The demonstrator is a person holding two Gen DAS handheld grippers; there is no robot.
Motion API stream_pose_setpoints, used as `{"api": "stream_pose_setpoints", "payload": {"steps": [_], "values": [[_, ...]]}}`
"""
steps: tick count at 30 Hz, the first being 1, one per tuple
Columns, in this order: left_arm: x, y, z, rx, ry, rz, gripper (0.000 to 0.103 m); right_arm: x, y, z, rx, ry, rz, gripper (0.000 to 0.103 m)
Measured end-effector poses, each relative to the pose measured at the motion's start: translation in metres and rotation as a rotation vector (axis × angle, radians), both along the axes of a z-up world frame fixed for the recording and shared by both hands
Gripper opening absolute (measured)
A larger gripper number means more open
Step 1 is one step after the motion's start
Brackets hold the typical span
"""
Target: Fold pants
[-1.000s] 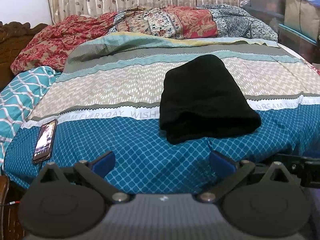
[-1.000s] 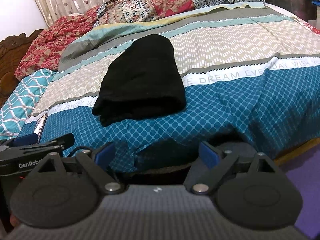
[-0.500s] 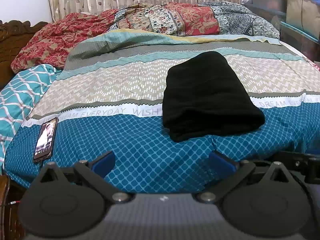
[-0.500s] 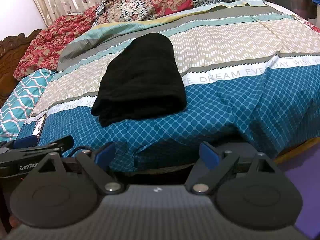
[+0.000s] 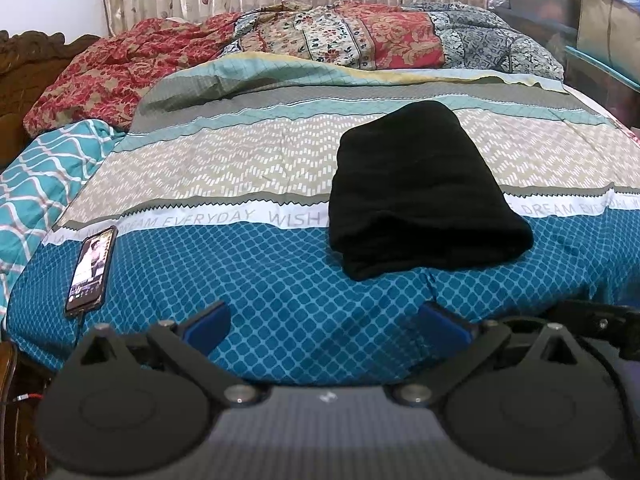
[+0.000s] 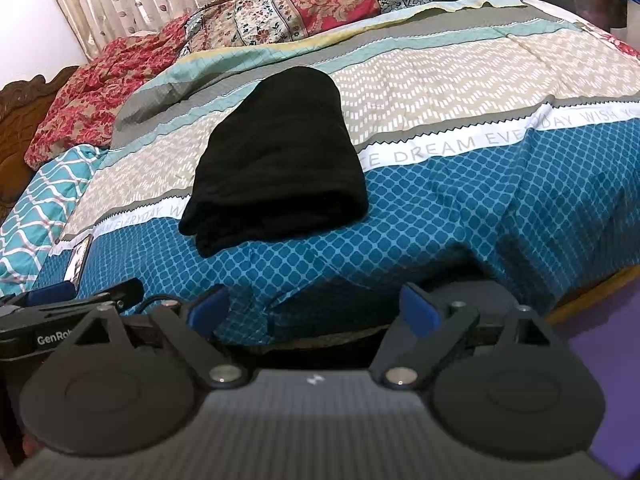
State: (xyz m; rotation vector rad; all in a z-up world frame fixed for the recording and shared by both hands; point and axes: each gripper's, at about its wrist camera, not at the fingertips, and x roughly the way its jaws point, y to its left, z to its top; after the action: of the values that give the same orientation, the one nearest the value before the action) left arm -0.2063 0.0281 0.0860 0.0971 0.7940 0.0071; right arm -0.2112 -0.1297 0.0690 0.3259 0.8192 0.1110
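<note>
The black pants point(image 5: 420, 192) lie folded in a compact bundle on the patterned bedspread point(image 5: 260, 272), near the bed's front edge; they also show in the right wrist view point(image 6: 280, 172). My left gripper point(image 5: 326, 320) is open and empty, held back off the bed's front edge, left of and below the pants. My right gripper point(image 6: 310, 310) is open and empty, also held off the front edge, below the pants. The left gripper's body point(image 6: 60, 320) shows at the lower left of the right wrist view.
A phone point(image 5: 92, 268) with a lit screen lies on the bedspread at the front left. Red and floral quilts point(image 5: 320, 36) are piled at the far side under a curtain. A carved wooden bed frame point(image 5: 24, 72) stands left. Storage boxes point(image 5: 600, 20) stand right.
Both grippers have drifted slightly back from the bed. The pants have not moved and both grippers stay open.
</note>
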Motion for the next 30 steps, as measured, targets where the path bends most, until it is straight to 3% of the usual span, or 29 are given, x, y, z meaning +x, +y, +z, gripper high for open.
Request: {"api": "stream_pose_setpoints", "payload": {"steps": [17,30], "values": [[-0.0039,0.0008,0.0021,0.022,-0.022,0.008,0.103,-0.0007,0.0016,0.0007,-0.004,-0.013,-0.004,0.096],[-0.001,-0.0047,-0.005,0.04,0.032,-0.021,0.103,0.0003,-0.0019,-0.0026,0.018,0.006,-0.009,0.096]]}}
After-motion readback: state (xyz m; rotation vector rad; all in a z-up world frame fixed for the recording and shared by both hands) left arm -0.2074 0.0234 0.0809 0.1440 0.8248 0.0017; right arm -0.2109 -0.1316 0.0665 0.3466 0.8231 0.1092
